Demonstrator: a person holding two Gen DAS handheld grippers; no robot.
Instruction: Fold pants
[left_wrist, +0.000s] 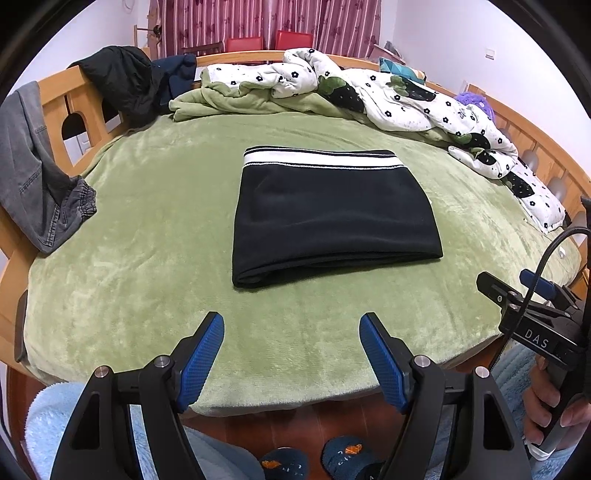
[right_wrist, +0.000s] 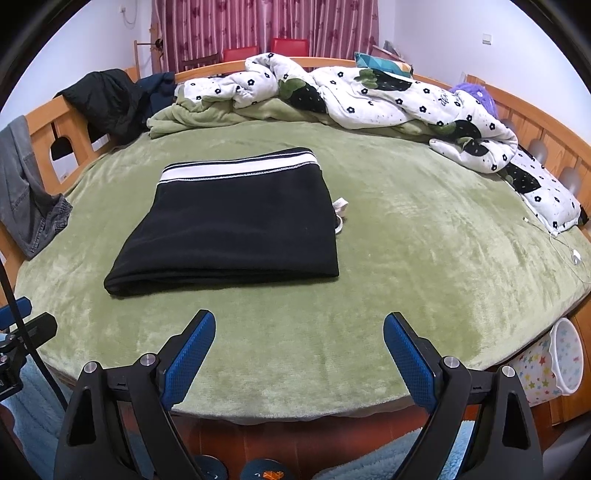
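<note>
The pants (left_wrist: 332, 218) lie folded into a compact rectangle near the middle of the bed (left_wrist: 147, 295), striped waistband at the far edge, thick fold nearest you. Your left gripper (left_wrist: 291, 354) and right gripper (right_wrist: 299, 354) both hang over the bed's near edge, fingers released and holding nothing, well apart from the cloth. The fold looks finished; if you tidy further, press the near fold flat and square its corners rather than lifting a layer, which could spill the stack. A small white object (right_wrist: 340, 206) peeks out beside the pants' right edge in the right wrist view; what it is cannot be made out. The underside layers of the fold are hidden, so their alignment is unknown.
</note>
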